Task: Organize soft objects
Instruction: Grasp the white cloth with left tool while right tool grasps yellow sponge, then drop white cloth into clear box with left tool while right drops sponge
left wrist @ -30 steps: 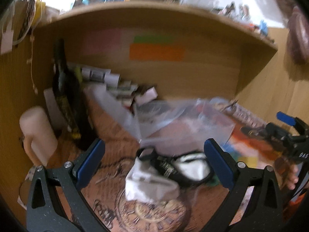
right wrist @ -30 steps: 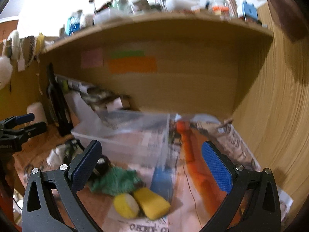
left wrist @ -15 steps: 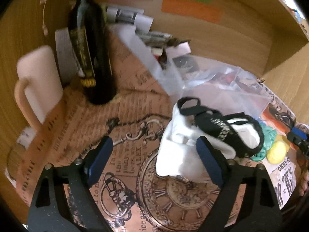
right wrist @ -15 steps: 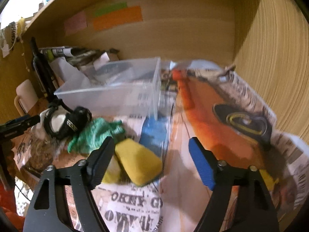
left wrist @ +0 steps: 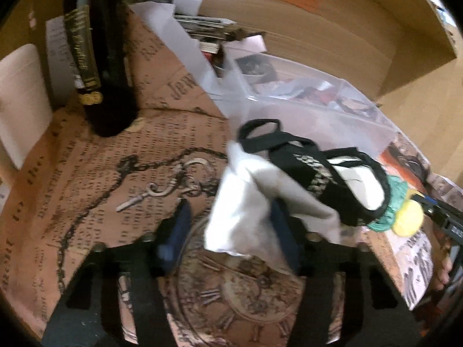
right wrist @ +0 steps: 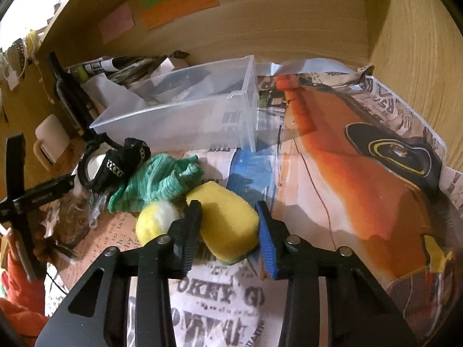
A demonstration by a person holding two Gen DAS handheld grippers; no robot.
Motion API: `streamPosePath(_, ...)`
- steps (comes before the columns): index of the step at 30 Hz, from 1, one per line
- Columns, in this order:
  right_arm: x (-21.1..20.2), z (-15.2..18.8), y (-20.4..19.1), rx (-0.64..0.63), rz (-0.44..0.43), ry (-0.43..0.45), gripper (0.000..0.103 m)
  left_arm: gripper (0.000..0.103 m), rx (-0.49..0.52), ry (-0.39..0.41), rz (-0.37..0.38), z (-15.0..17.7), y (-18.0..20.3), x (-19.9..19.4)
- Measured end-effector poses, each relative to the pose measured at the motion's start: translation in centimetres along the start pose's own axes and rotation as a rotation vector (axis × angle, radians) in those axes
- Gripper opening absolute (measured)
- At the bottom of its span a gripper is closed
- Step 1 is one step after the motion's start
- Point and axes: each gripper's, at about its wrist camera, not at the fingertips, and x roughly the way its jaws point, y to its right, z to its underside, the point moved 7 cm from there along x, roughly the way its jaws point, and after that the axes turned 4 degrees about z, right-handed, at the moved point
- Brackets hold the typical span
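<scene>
Both grippers closing: left gripper [left wrist: 228, 231] narrowing around white cloth [left wrist: 246, 202], right gripper [right wrist: 228, 225] pinching yellow sponge [right wrist: 228, 219] beside green cloth [right wrist: 156, 182]

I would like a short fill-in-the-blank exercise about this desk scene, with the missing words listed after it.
1. The right gripper is closing around a ____ sponge.
2. The crumpled cloth beside that sponge is ____.
3. The left gripper is closing on a ____ cloth.
4. The clear plastic box stands ____ the soft things.

Missing words: yellow; green; white; behind
</scene>
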Motion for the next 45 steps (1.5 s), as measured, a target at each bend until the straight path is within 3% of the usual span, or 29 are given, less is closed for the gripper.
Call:
streamPosePath(4, -0.7, -0.7, 0.1, 0.018, -0.018, 0.032, 0.029, 0.026, 0.024, 0.008, 0.016, -0.1, 0.7, -0.4)
streamPosePath(10, -2.2, -2.0, 0.4, 0.016, 0.0, 0.096, 0.028, 0.016, 0.043, 0.052, -0.037, -0.6, 0.7, -2.0)
streamPosePath(23, -4.8, -5.8, -0.1, 0.012, -0.002, 0.232, 0.028, 0.015, 0.066, 0.256, -0.09, -5.8, 0.2, -8.5)
streamPosePath(29, -6.0, -9.1, -1.9, -0.048, -0.009, 0.315, 0.028, 0.015, 0.112, 0.327, -0.043, -9.4, 2.3, -9.4)
streamPosePath(37, -5.8, -13.0, -4.0, -0.073, -0.048, 0.37, 0.028, 0.015, 0.152, 0.342, 0.016, -13.1, 5.3, -7.9)
streamPosePath(45, -2.0, -14.9, -5.5, -0.11, -0.069, 0.305, 0.028, 0.015, 0.185, 0.288, 0.022, -15.1, 7.5, -3.9)
